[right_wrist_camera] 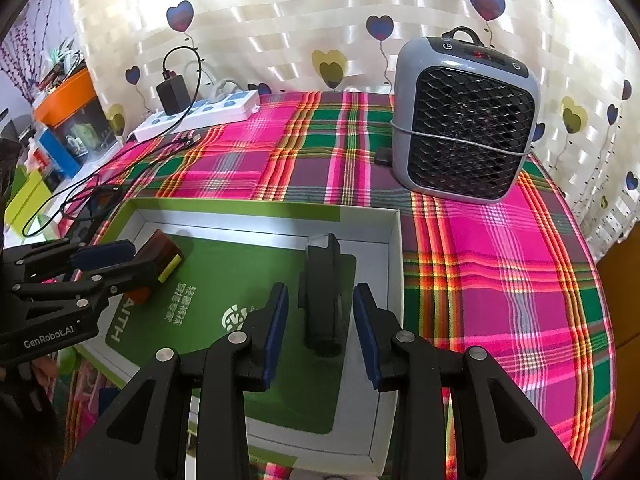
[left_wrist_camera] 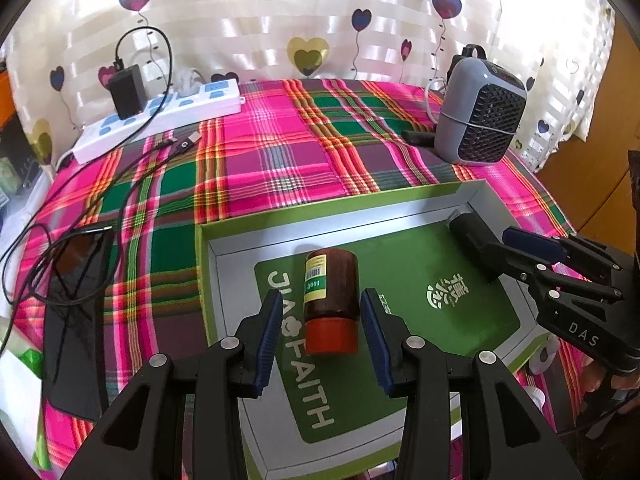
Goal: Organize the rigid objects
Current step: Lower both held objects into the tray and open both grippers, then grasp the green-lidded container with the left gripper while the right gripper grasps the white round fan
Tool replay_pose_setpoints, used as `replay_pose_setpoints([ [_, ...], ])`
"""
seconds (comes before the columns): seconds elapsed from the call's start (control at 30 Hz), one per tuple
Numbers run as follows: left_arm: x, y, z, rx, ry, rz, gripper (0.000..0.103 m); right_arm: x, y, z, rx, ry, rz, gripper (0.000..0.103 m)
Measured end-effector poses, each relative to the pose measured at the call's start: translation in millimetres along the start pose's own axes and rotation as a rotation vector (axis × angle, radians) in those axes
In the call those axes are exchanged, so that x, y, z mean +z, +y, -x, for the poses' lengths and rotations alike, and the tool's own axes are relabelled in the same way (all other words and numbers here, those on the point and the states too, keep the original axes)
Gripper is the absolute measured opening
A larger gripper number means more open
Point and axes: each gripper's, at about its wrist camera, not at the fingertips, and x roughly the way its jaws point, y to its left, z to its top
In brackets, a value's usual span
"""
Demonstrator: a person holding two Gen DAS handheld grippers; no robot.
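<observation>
Black phone (left_wrist_camera: 76, 320) and cables at far left on plaid cloth (left_wrist_camera: 280, 148). Left gripper (left_wrist_camera: 320, 328) over green box (left_wrist_camera: 202, 264); jaws spread, pads clear of brown bottle (left_wrist_camera: 330, 300) lying between them on box floor, red cap toward camera. Right gripper (right_wrist_camera: 320, 330) jaws parted, not touching black device (right_wrist_camera: 322, 300) lying between them near box's right wall. Grey fan heater (right_wrist_camera: 464, 120) beyond, at right.
</observation>
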Motion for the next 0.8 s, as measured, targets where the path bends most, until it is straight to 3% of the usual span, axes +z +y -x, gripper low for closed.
replay_pose_setpoints([
  [0.8, -43.5, 19.3, 68.6, -0.031, -0.137, 0.083, 0.039, -37.8, -12.8, 51.4, 0.010, -0.077, -0.062, 0.035],
])
